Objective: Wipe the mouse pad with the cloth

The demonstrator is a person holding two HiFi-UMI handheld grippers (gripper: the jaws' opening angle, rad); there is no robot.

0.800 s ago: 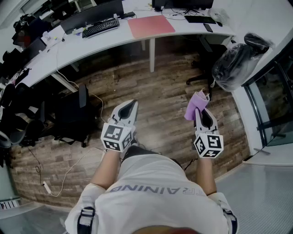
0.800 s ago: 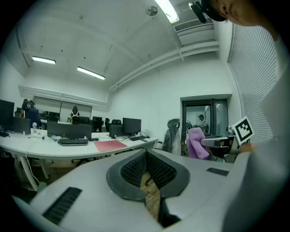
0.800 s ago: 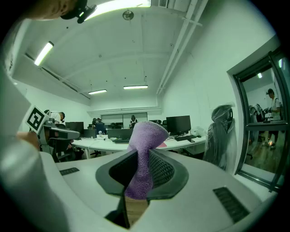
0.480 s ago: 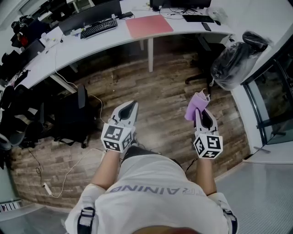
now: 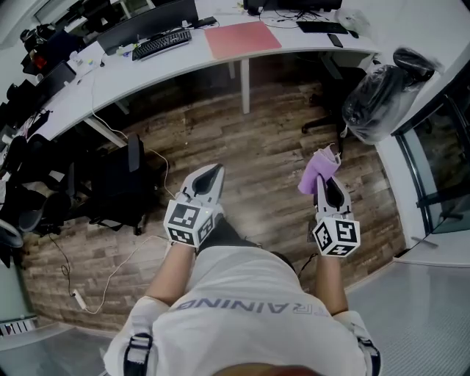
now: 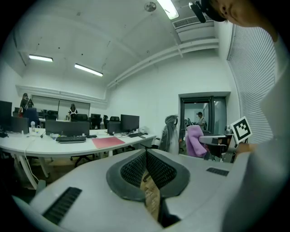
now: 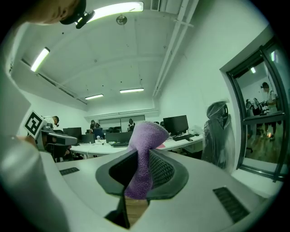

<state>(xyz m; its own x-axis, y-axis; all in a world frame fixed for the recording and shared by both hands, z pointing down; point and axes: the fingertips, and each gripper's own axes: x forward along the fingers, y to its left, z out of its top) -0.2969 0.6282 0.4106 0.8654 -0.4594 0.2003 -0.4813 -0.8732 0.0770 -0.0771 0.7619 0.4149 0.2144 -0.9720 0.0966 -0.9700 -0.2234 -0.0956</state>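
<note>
A pink mouse pad (image 5: 241,39) lies flat on the long white desk (image 5: 147,70) far ahead; it also shows as a pink sheet (image 6: 108,141) in the left gripper view. My right gripper (image 5: 327,181) is shut on a purple cloth (image 5: 317,168), which sticks up between the jaws (image 7: 144,158). My left gripper (image 5: 211,172) is shut with nothing in it (image 6: 146,157). Both grippers hang over the wood floor, well short of the desk.
A black keyboard (image 5: 161,44) and monitor (image 5: 150,20) sit left of the pad on the desk. A second keyboard (image 5: 321,27) lies right of it. A black office chair (image 5: 110,183) stands at the left, a bagged object (image 5: 382,92) at the right. Cables trail across the floor (image 5: 272,147).
The desk and the floor have slid slightly down in the head view. Both grippers keep their pose, and the cloth stays clamped.
</note>
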